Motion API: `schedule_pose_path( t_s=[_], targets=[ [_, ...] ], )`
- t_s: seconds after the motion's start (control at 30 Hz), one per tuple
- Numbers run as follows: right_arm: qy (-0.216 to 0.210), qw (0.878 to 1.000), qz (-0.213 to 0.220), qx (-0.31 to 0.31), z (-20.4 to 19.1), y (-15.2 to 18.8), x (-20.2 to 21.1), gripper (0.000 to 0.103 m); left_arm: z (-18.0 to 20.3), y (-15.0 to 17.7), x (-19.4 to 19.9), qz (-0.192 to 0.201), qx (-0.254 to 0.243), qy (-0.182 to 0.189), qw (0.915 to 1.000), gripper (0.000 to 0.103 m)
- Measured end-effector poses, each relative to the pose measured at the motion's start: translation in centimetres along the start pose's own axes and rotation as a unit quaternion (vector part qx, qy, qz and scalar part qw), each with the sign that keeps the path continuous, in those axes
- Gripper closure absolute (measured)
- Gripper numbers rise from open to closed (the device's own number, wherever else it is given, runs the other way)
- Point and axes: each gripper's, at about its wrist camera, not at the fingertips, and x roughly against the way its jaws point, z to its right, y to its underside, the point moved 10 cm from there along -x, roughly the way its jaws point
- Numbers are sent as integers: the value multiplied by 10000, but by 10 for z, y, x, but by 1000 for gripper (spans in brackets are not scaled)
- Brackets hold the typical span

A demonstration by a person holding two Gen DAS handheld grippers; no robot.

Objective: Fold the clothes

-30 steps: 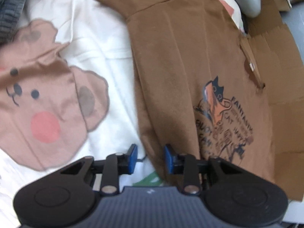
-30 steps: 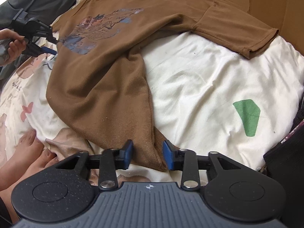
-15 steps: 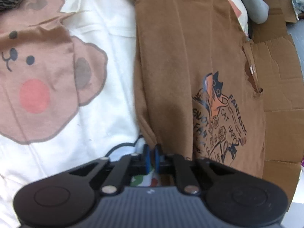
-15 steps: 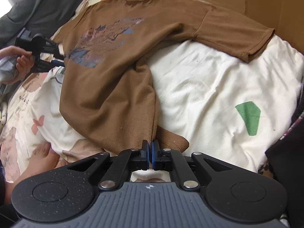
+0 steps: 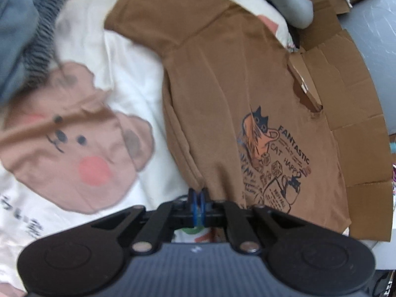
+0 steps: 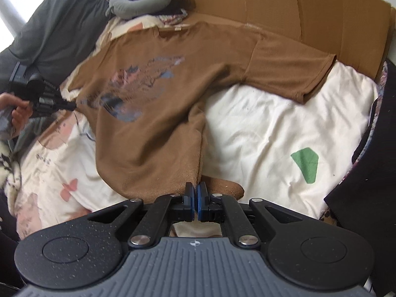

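Observation:
A brown T-shirt (image 5: 222, 94) with a cat print lies spread on a white bedsheet (image 5: 128, 57). My left gripper (image 5: 198, 193) is shut on the shirt's side edge, near the print, and that edge is drawn up into a ridge. In the right wrist view the same T-shirt (image 6: 153, 113) stretches away from me, one sleeve lying at the right. My right gripper (image 6: 196, 190) is shut on the shirt's bottom hem, which rises into the blue pads. The left gripper (image 6: 70, 104) shows there at the far left, held by a hand (image 6: 17, 110).
Flattened cardboard (image 5: 351, 113) borders the bed on the right and stands as a wall (image 6: 297, 17) behind the shirt. A grey neck pillow (image 6: 138, 0) and a dark grey cover (image 6: 57, 32) lie at the far end. The sheet carries a bear print (image 5: 74, 148) and a green patch (image 6: 305, 160).
Both grippers shut on the shirt's edges, then rose, lifting the pinched cloth off the sheet. The cameras now sit higher and show more of the bed.

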Motion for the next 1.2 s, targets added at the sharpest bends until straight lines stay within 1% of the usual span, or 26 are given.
schedule_pose_path(
  t_s=[0.07,0.17,0.33,0.47,0.67,0.77,0.9,1.2],
  targets=[
    [-1,10000,57,-22,-3,-5,8,103,2,-27,8,79,-99,-112,9999,101],
    [25,9999,99,12,-9,-12,18,103,4,-43,14,192,-277,-282,9990,101],
    [13,9998,137,-110,-18,-18,30,103,-3,-68,23,317,-546,-477,9969,101],
    [-50,9997,108,-190,-28,-19,37,103,-13,-85,40,392,-763,-613,9944,101],
    [-85,9996,72,-256,-35,-21,42,103,-18,-100,50,337,-1209,-690,9897,101],
    [-50,9992,119,-379,-29,-23,39,103,-20,-105,46,298,-1334,-701,9881,101],
    [81,9984,146,-542,-14,-30,23,103,-20,-108,29,232,-1412,-737,9870,101],
    [427,9966,81,-700,33,-52,-28,103,-2,-127,-15,300,-1552,-637,9854,101]
  ],
)
